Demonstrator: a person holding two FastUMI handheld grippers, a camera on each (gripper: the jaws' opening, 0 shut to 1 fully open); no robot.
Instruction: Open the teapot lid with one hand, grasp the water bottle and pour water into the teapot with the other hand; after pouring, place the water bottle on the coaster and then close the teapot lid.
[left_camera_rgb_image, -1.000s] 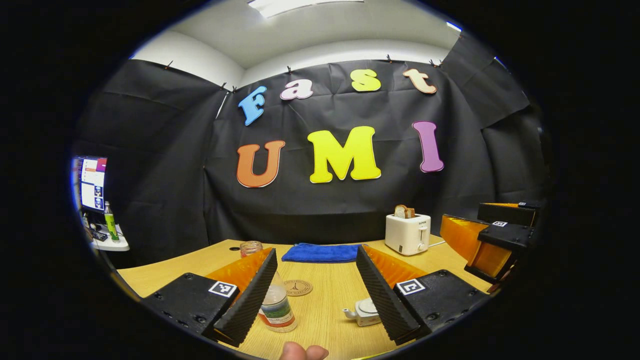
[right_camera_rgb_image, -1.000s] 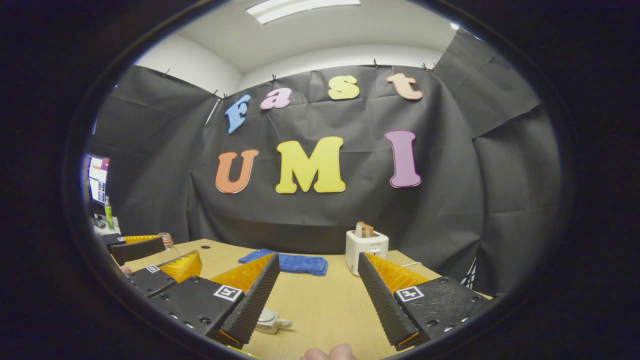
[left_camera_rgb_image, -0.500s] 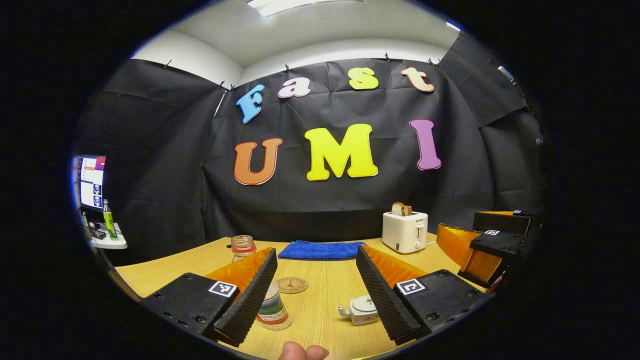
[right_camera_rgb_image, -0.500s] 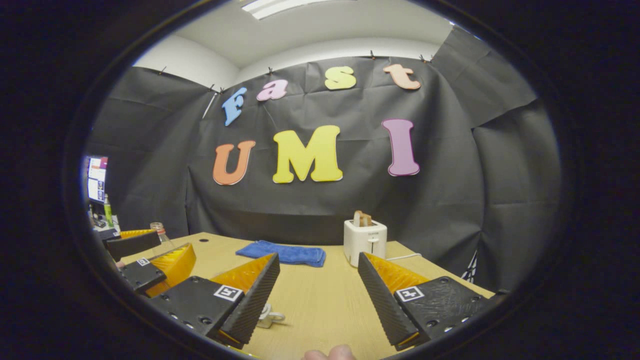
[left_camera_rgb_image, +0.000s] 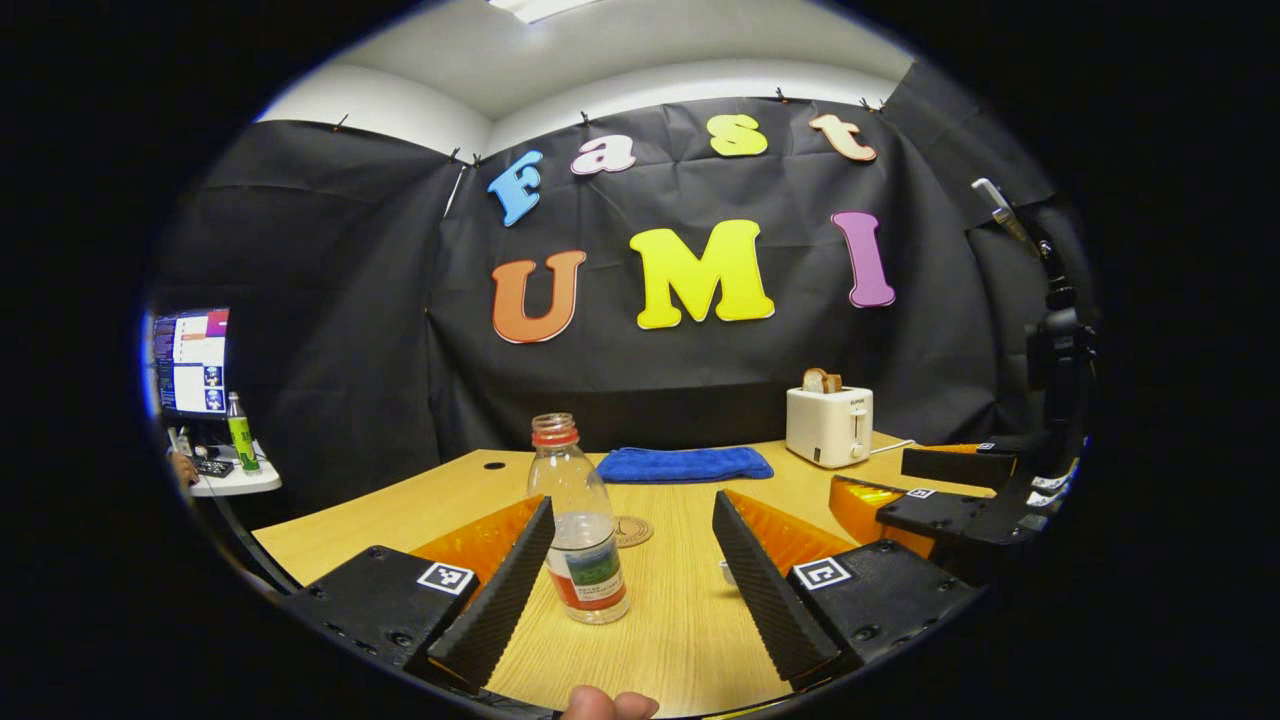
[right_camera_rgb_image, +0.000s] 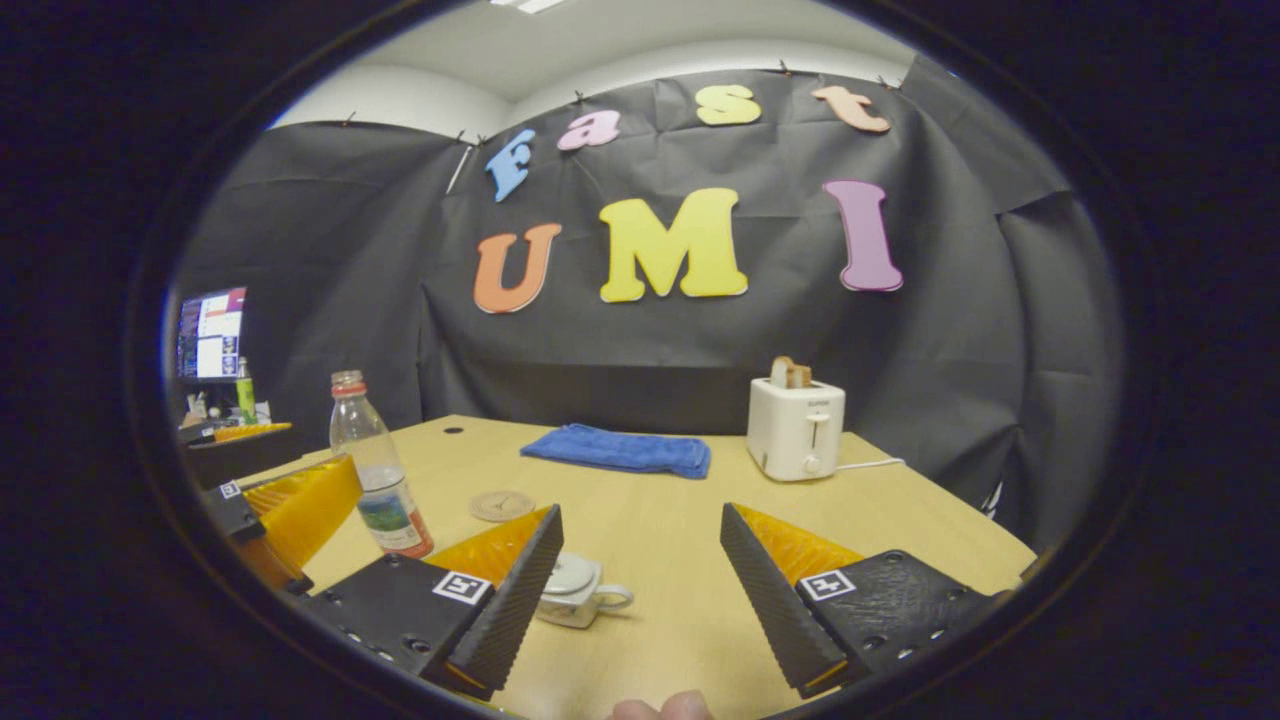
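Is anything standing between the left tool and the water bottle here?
Nothing visible does. In the left gripper view the water bottle stands upright on the table, just ahead of the open left tool, nearer its left finger. The coaster lies behind the bottle.

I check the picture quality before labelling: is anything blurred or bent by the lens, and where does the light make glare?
Left gripper view: sharp in the middle, the water bottle clear; the table edge curves from fisheye distortion. Right gripper view: also sharp, the toaster crisp; the bottle leans near the rim, again lens distortion. I see no strong glare on the table in either view; shadows are soft.
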